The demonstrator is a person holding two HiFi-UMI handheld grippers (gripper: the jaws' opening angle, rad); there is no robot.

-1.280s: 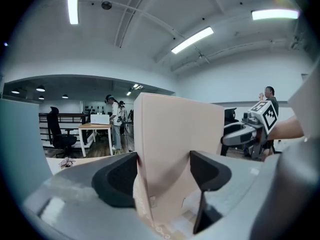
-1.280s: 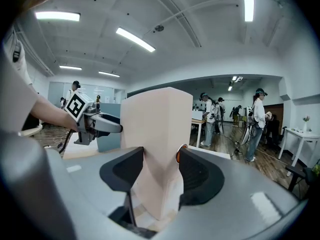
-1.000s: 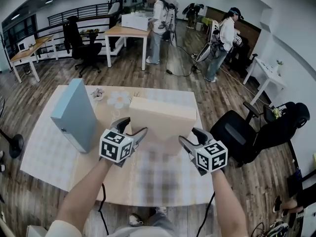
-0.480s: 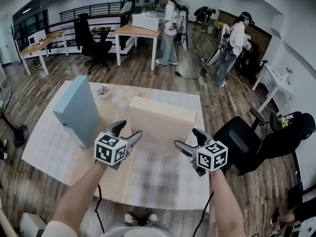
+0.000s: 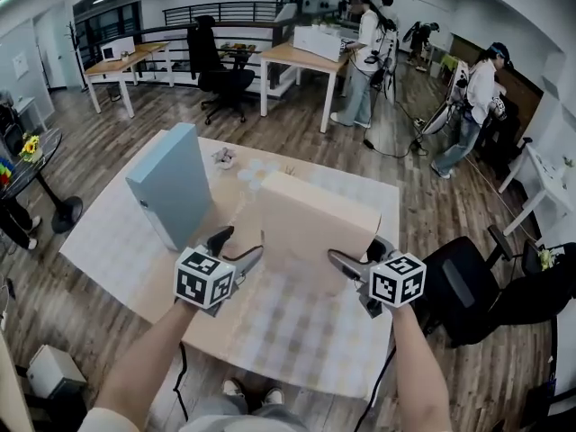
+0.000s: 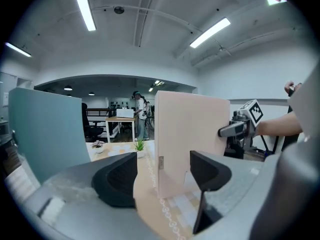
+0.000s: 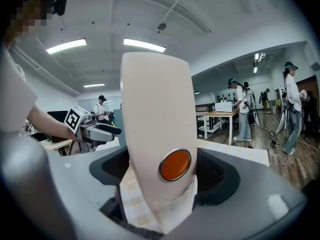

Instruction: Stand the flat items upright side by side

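Head view shows the beige folder (image 5: 315,228) upright on the desk (image 5: 297,336) — right gripper (image 5: 355,248) jaws just opened around its end, left gripper (image 5: 241,243) jaws apart near the other.

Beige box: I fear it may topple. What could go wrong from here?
The jaws of the right gripper have just been opening with the end of the beige box between them; pulling back askew could snag and tip it. It stands apart from the blue box, so nothing props it.

Open-plan office, that was: wood-plank floor (image 5: 99,151), long desks (image 5: 301,55) and black swivel chairs (image 5: 214,66) well beyond the jaws, strip lights (image 6: 84,6) above them, people (image 5: 363,39) standing by the far desk.
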